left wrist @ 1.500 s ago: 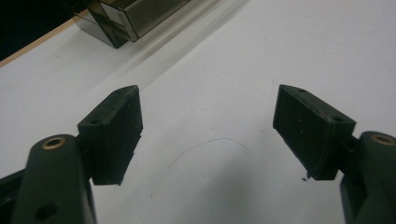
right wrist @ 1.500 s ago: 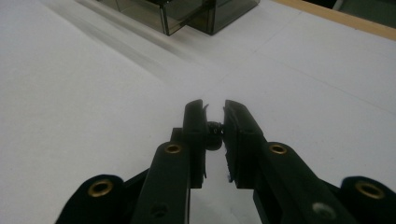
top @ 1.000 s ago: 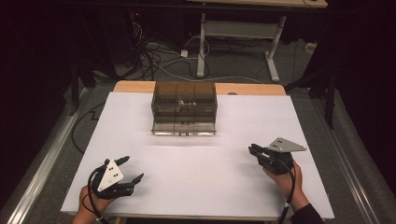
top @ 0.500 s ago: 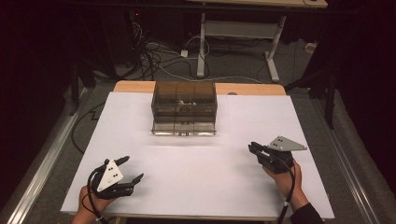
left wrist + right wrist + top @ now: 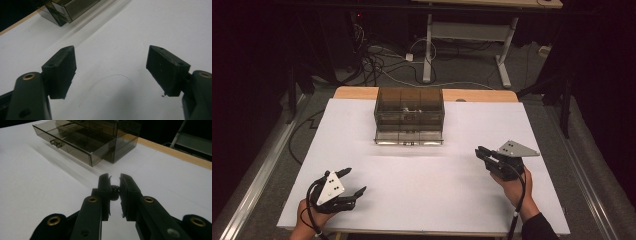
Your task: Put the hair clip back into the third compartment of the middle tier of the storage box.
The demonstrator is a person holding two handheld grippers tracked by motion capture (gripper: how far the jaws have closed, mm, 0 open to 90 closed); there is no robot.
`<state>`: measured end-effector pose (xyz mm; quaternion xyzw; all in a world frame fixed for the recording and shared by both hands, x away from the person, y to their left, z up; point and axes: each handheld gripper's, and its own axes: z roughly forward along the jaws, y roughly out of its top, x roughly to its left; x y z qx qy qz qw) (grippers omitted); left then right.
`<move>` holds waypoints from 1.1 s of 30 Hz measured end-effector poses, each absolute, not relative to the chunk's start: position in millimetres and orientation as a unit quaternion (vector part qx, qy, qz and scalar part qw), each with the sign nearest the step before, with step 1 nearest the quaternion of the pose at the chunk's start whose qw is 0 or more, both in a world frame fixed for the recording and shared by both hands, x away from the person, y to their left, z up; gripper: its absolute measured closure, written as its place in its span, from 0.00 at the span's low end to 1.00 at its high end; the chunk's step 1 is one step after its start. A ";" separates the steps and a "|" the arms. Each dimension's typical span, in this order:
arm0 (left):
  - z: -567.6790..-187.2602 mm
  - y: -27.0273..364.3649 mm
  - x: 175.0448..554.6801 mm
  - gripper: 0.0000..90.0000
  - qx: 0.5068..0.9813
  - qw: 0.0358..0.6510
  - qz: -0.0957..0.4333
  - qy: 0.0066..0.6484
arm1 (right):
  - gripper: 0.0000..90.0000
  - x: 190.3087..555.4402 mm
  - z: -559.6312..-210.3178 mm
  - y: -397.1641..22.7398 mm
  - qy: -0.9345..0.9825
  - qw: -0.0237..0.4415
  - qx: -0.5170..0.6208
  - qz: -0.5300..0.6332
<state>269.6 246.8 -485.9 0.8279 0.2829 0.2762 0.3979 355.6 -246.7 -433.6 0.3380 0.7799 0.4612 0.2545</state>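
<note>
The right gripper (image 5: 114, 180) pinches a small dark object (image 5: 114, 190); the left gripper (image 5: 111, 66) gapes wide. Next, probably, carrying it ahead to the open drawer (image 5: 72, 143).

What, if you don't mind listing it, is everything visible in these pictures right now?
Drawer box: one, smoky transparent brown, far centre of the table, bottom drawer pulled out.
Table: one, white top, wooden far edge.
Small dark object: one, between the right gripper's jaws; too small to identify.
Cables: several, dark and white, on the floor beyond the table.
Left gripper: one, black, near left corner, jaws wide apart.
Right gripper: one, black, near right, jaws nearly together.
Hands: two, each holding a gripper.
</note>
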 end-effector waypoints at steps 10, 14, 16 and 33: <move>-486.7 247.1 270.2 0.25 0.829 0.399 0.272 0.283 | 0.88 370.5 -429.5 -223.0 0.781 0.251 0.326 0.470; -486.3 247.3 270.6 0.25 0.829 0.399 0.277 0.279 | 0.88 375.0 -426.5 -210.3 0.786 0.252 0.313 0.469; -486.3 247.2 270.8 0.26 0.829 0.399 0.277 0.279 | 0.88 377.6 -424.4 -204.6 0.786 0.251 0.309 0.472; -487.7 245.9 271.0 0.26 0.834 0.393 0.269 0.278 | 0.88 396.9 -410.5 -163.2 0.796 0.238 0.281 0.481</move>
